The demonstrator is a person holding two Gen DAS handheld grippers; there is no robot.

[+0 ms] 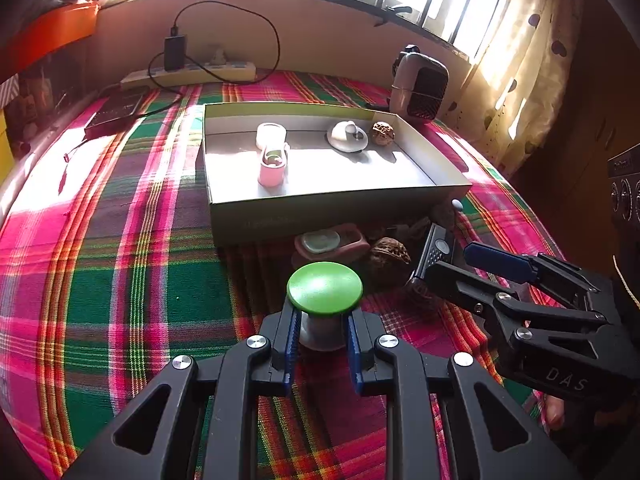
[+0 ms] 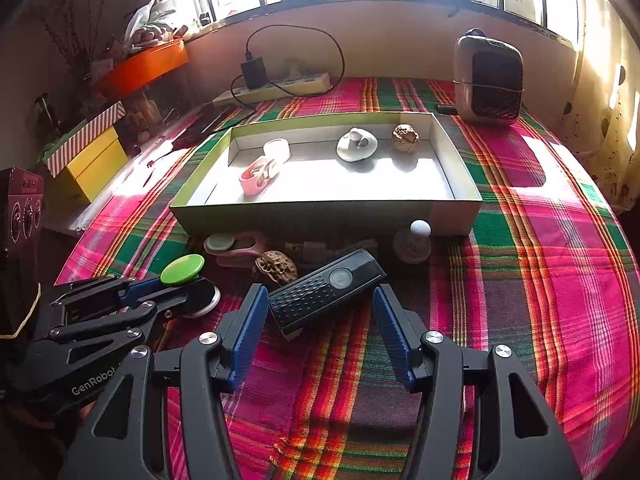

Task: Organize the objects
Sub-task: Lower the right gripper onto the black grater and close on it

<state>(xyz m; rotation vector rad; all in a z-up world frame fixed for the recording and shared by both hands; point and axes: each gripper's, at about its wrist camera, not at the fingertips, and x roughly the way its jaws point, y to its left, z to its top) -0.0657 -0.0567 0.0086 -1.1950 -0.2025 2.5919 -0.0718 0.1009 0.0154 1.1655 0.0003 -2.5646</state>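
My left gripper is shut on the white stem of a green-capped mushroom toy, also seen in the right wrist view. My right gripper is open, its blue pads on either side of a black rectangular device lying on the plaid cloth. An open cardboard box holds a pink item, a white cup, a white dish and a walnut. In front of the box lie a pink soap-dish item, a second walnut and a white knob toy.
A grey heater stands at the back right. A power strip with charger and cable lies along the back wall. A dark flat device lies at the left. Yellow and orange boxes sit off the left side.
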